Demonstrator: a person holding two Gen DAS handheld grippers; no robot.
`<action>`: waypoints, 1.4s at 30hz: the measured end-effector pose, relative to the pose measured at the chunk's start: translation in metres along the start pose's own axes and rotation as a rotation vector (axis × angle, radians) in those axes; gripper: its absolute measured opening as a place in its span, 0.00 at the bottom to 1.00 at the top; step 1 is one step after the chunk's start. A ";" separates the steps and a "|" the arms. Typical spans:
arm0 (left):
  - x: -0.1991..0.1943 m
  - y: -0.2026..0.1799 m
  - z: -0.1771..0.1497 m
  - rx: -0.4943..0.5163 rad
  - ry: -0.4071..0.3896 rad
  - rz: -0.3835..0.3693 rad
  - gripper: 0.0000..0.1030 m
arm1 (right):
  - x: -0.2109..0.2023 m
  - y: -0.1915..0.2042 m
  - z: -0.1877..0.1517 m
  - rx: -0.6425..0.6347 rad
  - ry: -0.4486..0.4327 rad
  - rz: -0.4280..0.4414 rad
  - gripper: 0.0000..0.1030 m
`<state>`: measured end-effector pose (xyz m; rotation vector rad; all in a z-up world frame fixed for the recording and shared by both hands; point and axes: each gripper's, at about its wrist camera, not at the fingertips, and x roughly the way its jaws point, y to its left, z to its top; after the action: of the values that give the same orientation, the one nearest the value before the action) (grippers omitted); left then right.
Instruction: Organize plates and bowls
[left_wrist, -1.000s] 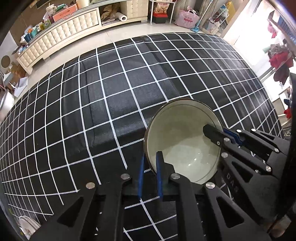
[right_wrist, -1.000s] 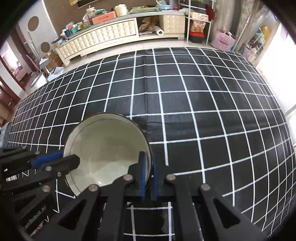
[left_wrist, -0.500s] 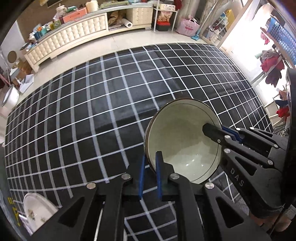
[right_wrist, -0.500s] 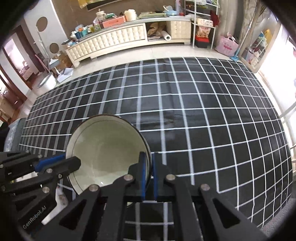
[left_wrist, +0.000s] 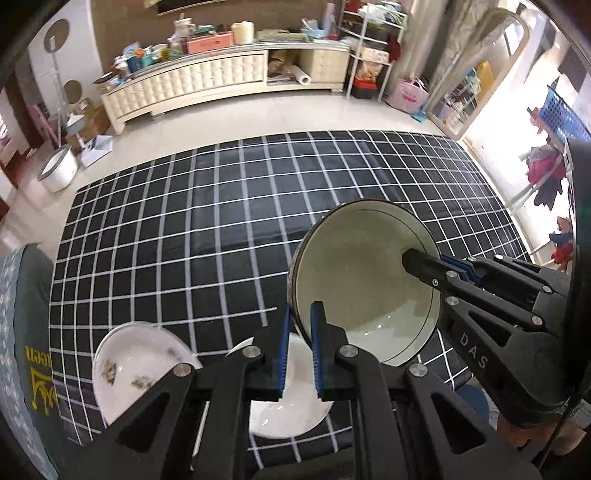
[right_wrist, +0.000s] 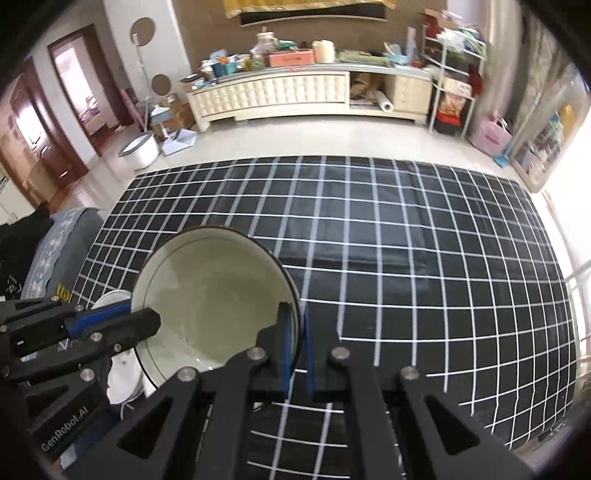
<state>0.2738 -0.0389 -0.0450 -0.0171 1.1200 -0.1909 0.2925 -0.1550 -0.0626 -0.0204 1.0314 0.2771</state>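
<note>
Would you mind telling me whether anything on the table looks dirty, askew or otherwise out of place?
Yes: the white dish at the near left edge of the checked tablecloth carries dark greenish marks inside; residue or pattern, I cannot tell. The plain white plate beside it looks clean. Nothing appears spilled or broken.

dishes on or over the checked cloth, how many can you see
3. A large bowl held up between both claws; a patterned white dish at the cloth's near left edge; a plain white plate under the left claw, partly hidden. More may be hidden.
</note>
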 end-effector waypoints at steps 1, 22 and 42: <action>-0.003 0.006 -0.005 -0.011 -0.001 0.000 0.09 | -0.001 0.007 0.000 -0.012 0.000 0.004 0.09; 0.026 0.054 -0.089 -0.097 0.119 -0.004 0.09 | 0.048 0.076 -0.053 -0.076 0.179 0.004 0.09; 0.045 0.053 -0.100 -0.094 0.143 -0.010 0.09 | 0.066 0.077 -0.063 -0.117 0.215 -0.020 0.09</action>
<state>0.2105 0.0147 -0.1350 -0.0937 1.2712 -0.1497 0.2530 -0.0759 -0.1429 -0.1692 1.2268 0.3213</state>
